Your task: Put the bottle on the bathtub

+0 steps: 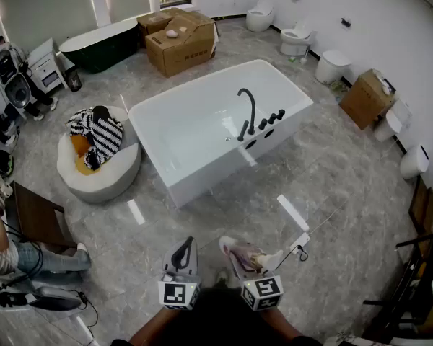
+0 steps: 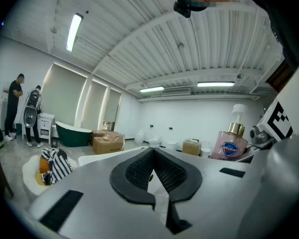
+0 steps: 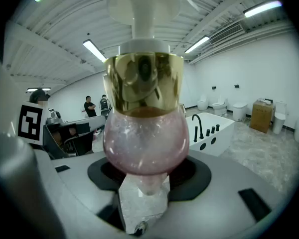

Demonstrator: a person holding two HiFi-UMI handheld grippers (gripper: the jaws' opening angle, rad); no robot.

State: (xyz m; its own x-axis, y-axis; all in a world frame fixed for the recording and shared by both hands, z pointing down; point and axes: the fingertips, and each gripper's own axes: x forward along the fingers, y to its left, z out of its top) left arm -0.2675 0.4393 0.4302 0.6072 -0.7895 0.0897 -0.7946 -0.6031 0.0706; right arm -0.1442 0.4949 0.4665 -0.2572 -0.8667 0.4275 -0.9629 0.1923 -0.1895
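Bottle apparently between right gripper jaws

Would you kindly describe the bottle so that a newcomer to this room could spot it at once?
Find the white bathtub mid-floor, then come toward the bottom of the head view. The bottle is gripped in the right claw: pink, with a gold collar and white pump, while the left claw beside it is shut on nothing.
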